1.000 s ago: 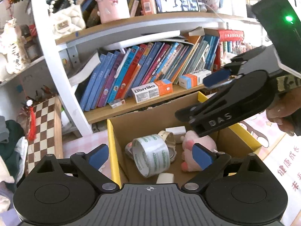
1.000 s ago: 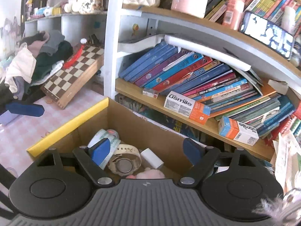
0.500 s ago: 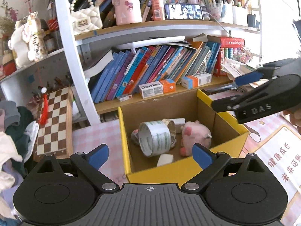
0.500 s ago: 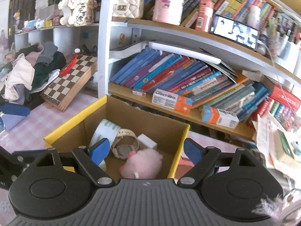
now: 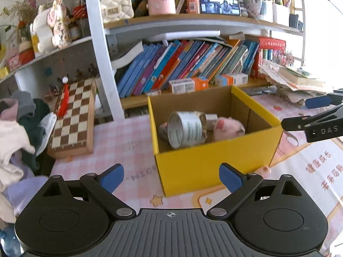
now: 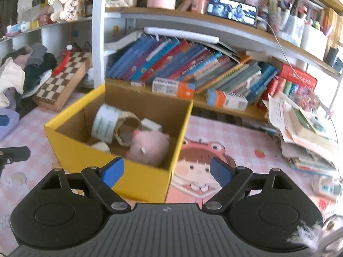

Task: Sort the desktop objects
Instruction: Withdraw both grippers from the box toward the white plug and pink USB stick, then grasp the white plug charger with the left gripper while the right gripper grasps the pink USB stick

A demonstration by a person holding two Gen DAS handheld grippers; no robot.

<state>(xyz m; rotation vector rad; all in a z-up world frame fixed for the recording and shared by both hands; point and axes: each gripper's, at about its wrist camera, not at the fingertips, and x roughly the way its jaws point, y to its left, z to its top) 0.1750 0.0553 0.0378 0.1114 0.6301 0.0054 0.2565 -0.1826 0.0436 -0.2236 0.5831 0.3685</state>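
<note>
Cardboard box (image 5: 214, 167), yellow outside and brown inside, is sitting on the pink checked desk (image 5: 120, 135) toward its back edge, just in front of the low bookshelf (image 5: 193, 90). Lying inside it are a roll of clear tape (image 5: 185, 128), a pink plush pig (image 5: 228, 128) beside the roll, a woven ring (image 6: 126, 128) leaning between them, and a small white block (image 6: 151, 125) against the back wall (a pale rounded piece (image 6: 100, 146) near the front wall is too blurred to name).

The left tongs (image 5: 171, 177) are hovering spread wide in front of the box, nothing between the blue pads. The right tongs (image 6: 167, 172) are likewise spread and pinching nothing, hanging over the box's front right corner; from the left wrist view they are showing at the right edge, beside the box and apart from it.

A wooden chessboard (image 5: 74, 117) is leaning at the desk's back left, near a heap of clothes (image 5: 19, 128). A stack of papers and books (image 6: 304, 132) is lying toward the right edge, and a cartoon-girl mat (image 6: 199, 167) is covering the desk just right of the box.
</note>
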